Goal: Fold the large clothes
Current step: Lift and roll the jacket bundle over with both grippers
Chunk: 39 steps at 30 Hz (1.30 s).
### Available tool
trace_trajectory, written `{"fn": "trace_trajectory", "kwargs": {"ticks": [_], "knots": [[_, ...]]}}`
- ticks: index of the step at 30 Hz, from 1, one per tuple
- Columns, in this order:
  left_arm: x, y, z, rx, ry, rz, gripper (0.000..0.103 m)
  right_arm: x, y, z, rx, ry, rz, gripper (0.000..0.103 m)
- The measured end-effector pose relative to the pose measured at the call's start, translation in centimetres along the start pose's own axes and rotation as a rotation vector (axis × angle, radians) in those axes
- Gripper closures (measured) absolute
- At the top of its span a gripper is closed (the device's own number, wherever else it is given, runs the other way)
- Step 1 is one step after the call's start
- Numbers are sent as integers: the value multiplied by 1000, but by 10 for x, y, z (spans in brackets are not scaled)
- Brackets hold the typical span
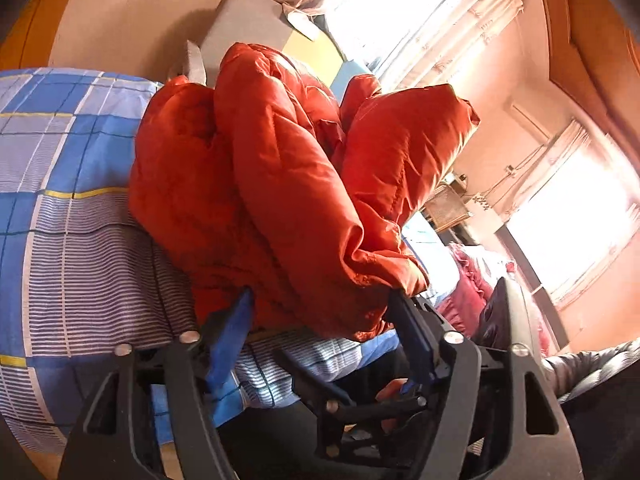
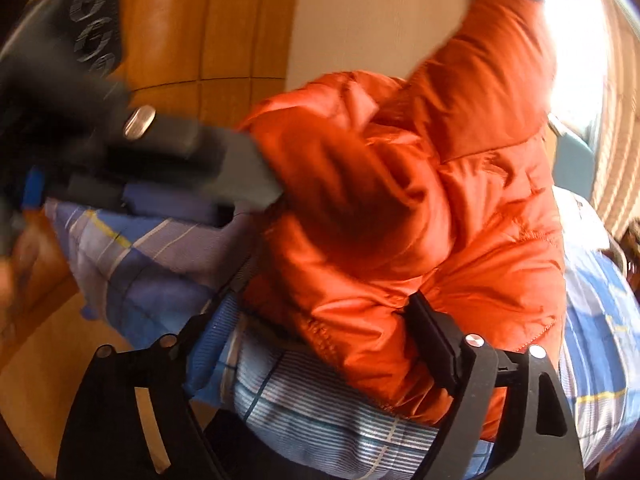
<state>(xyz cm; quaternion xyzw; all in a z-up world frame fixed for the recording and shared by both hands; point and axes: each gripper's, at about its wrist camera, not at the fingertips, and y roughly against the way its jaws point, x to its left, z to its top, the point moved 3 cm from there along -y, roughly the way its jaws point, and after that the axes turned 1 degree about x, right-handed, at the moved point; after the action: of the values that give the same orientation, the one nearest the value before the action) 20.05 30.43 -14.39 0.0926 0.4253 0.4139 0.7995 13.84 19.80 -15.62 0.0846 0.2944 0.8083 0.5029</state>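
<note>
Straddling orange jacket [image 1: 260, 168]: open tongs [image 1: 320, 300]

The jacket [image 1: 280, 184] lies bunched on the bed [image 1: 72, 216] just ahead of the left hand-held gripper [image 1: 320, 304], with a pillow [image 1: 244, 20] behind it and windows [image 1: 576, 216] to its right.

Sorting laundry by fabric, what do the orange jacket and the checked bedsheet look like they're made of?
Orange jacket: probably nylon or polyester shell with padding; slight sheen, puffy stitched quilting. Checked bedsheet: likely woven cotton or a blend; matte, printed stripes, soft creases.
</note>
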Motion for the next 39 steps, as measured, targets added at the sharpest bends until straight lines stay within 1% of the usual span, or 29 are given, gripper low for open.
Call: {"fn": "trace_trajectory", "kwargs": {"ticks": [2, 4, 5, 6, 8, 9, 11, 12, 13, 14, 15, 17, 18, 19, 20, 21, 23, 24, 26, 27, 29, 32, 34, 36, 39], "knots": [[1, 3, 2, -4, -3, -19, 23, 16, 3, -4, 3, 42, 7, 16], [0, 7, 7, -6, -2, -34, 20, 32, 7, -8, -3, 89, 18, 14], [-2, 9, 10, -8, -13, -34, 16, 42, 9, -10, -6, 113, 24, 14], [-5, 9, 12, 0, -31, -33, 14, 49, 10, -12, -5, 124, 19, 14], [-10, 7, 14, 10, -49, -16, 13, 57, 11, -14, -3, 121, 19, 14], [-11, 3, 15, 28, -55, -14, 13, 58, 10, -17, -4, 120, 17, 14], [-10, -11, 16, 68, -68, 36, 13, 64, 10, -17, -5, 135, 11, 13], [-8, -19, 15, 92, -63, 52, 13, 53, 8, -17, -4, 135, 11, 13], [-7, -25, 14, 108, -57, 65, 13, 57, 9, -19, 0, 138, 12, 13], [-7, -32, 13, 123, -51, 70, 13, 49, 6, -17, 2, 141, 13, 13], [-6, -36, 13, 121, -39, 56, 13, 52, 7, -18, 3, 140, 16, 13], [-6, -39, 13, 114, -43, 70, 14, 54, 3, -19, 11, 151, 14, 13], [-8, -43, 14, 120, -54, 76, 14, 53, 9, -18, 12, 148, 16, 13], [-10, -46, 14, 125, -63, 86, 16, 48, 6, -18, 14, 143, 21, 13], [-11, -50, 14, 131, -76, 101, 20, 50, 7, -17, 14, 145, 21, 13], [-11, -54, 13, 139, -78, 100, 22, 47, 5, -18, 15, 145, 21, 13], [-10, -58, 12, 137, -80, 111, 37, 44, 4, -16, 21, 136, 28, 13], [-9, -59, 12, 126, -84, 105, 41, 35, 0, -14, 23, 132, 31, 13], [-8, -57, 11, 105, -86, 94, 53, 34, 0, -14, 27, 135, 31, 13], [-6, -54, 10, 95, -85, 80, 55, 25, -3, -9, 27, 136, 33, 13], [-3, -50, 8, 82, -109, 78, 69, 22, -4, -10, 31, 141, 48, 13], [1, -49, 4, 86, -184, 94, 76, 25, -3, -12, 42, 177, 65, 13], [1, -51, 2, 90, -251, 110, 77, 24, -1, -14, 50, 195, 91, 13], [7, -53, 0, 99, -294, 125, 77, 21, -3, -16, 59, 245, 119, 13], [12, -56, -3, 105, -352, 145, 77, 15, -1, -15, 76, 246, 162, 13]]}}
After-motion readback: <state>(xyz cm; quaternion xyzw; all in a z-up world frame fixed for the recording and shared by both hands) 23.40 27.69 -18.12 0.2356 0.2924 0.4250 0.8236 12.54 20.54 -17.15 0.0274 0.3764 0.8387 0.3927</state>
